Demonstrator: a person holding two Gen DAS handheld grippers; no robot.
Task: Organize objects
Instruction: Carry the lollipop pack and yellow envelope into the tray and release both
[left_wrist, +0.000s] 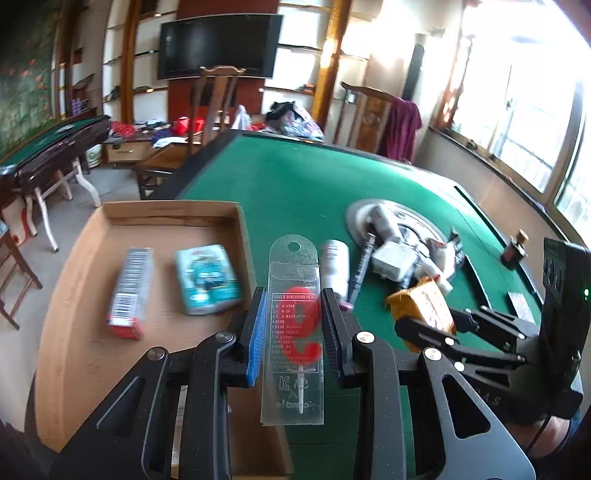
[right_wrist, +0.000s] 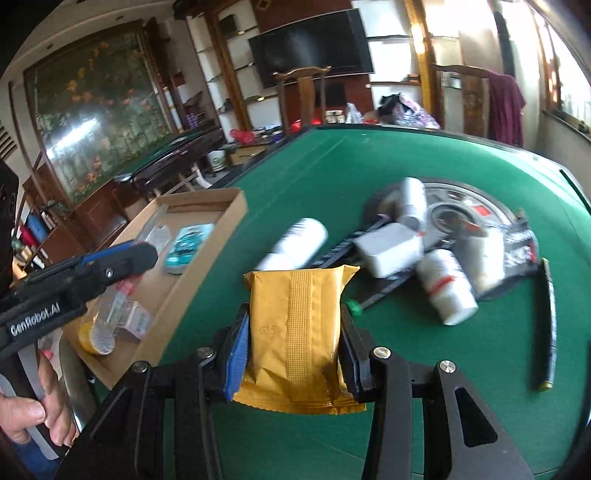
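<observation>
- Left wrist view: a clear candle pack with a red number 9 candle is squeezed between the narrowly parted jaws of the left gripper. It is held over the near edge where the cardboard tray meets the green table. A "KC" mark and the letters "candle" can be read, upside down.
- In the tray, a red barcoded box and a teal packet are seen lying apart.
- Right wrist view: a yellow snack packet, stamped "G15", is pinched between the jaws of the right gripper, above the table.
- Only here, "GenRobot.AI" is read on the left gripper, and a yellow tape roll is seen.
- A white bottle and a white charger are piled beyond.
</observation>
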